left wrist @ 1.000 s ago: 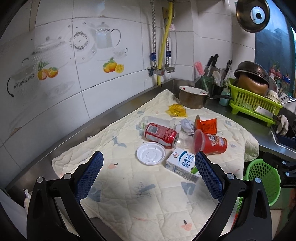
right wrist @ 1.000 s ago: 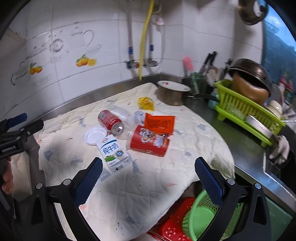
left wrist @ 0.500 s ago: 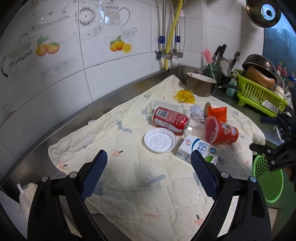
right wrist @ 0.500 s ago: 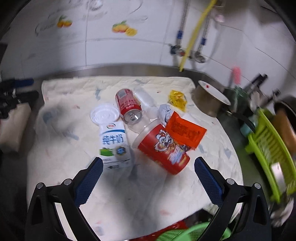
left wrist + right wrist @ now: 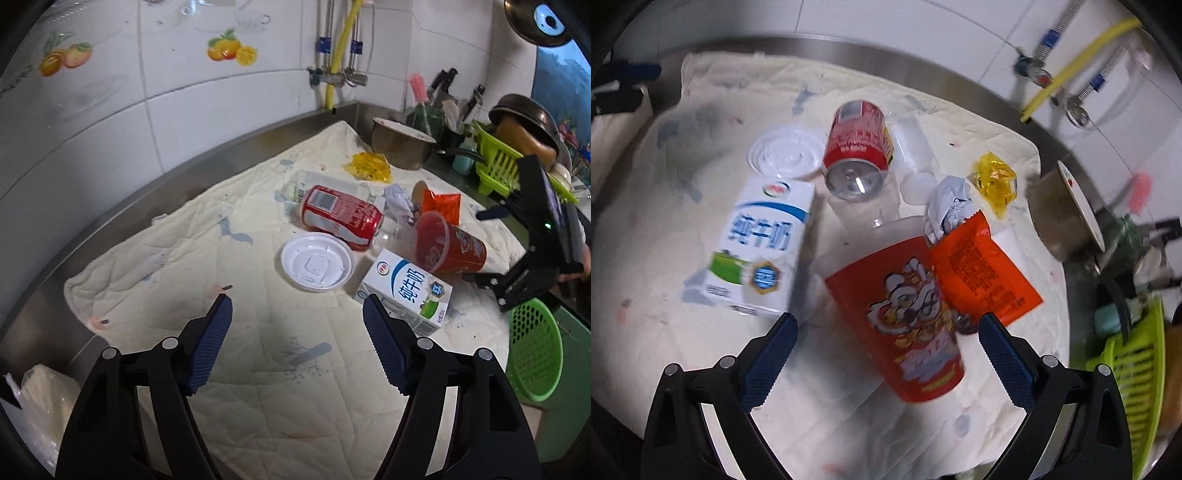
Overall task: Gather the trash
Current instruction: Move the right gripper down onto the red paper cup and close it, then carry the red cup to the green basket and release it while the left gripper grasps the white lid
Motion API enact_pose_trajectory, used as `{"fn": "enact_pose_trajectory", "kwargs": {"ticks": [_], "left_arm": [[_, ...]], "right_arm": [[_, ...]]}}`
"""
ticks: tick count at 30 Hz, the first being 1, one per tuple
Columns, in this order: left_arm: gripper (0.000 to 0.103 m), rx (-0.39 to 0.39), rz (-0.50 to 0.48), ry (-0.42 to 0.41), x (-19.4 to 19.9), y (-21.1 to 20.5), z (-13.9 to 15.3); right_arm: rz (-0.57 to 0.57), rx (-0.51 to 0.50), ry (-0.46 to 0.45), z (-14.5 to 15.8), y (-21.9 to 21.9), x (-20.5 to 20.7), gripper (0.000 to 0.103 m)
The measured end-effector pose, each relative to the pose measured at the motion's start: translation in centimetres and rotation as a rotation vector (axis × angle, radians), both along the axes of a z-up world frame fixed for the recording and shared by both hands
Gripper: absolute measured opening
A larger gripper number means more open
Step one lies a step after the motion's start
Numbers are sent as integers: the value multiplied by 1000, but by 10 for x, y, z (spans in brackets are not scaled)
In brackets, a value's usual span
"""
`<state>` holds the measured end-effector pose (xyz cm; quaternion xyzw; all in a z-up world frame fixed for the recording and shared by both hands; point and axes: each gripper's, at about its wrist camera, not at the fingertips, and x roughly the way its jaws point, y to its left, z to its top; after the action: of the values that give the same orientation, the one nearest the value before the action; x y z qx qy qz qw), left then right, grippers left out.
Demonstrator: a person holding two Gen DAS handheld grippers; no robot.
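Left gripper (image 5: 297,310): jaws have just been narrowing, nothing between them; white lid (image 5: 317,261) lies just ahead. Right gripper (image 5: 885,326): jaws wide, empty, straddling the red cup's (image 5: 905,317) base. Recommend closing squarely across the cup body. Milk carton (image 5: 759,245), left of the right gripper, reads 纯牛奶.
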<state>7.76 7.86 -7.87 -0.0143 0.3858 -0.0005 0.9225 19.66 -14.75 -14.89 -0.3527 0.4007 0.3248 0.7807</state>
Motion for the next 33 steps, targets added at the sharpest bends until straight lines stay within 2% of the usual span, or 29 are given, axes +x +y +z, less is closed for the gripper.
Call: {"fn": "enact_pose_trajectory", "kwargs": {"ticks": [4,13,14,15,22,26,29,33], "left_arm": [[72,-6,-19,19,8,-6,-7],[70,-24,-15,52,31,-7,-16],[68,-20,-14,59,36,-7,-19],[65,-20,-14,63,39,-6,-20],[55,-71,27,135,80,13,-44],[43,-118,66,186,106,28,-65],[40,-150,71,209,122,33,-78],[29,-149,55,224,135,30,-92]], "right_arm": [[43,-42,12,-12,4,11,95],[80,-49,30,-26,11,29,93],[78,-50,33,-28,11,30,89],[81,-43,48,-29,11,30,77],[45,-4,47,-27,9,24,76],[6,31,44,-21,6,14,74],[-29,59,43,-15,2,4,73],[-97,118,39,-6,-8,-10,73]]}}
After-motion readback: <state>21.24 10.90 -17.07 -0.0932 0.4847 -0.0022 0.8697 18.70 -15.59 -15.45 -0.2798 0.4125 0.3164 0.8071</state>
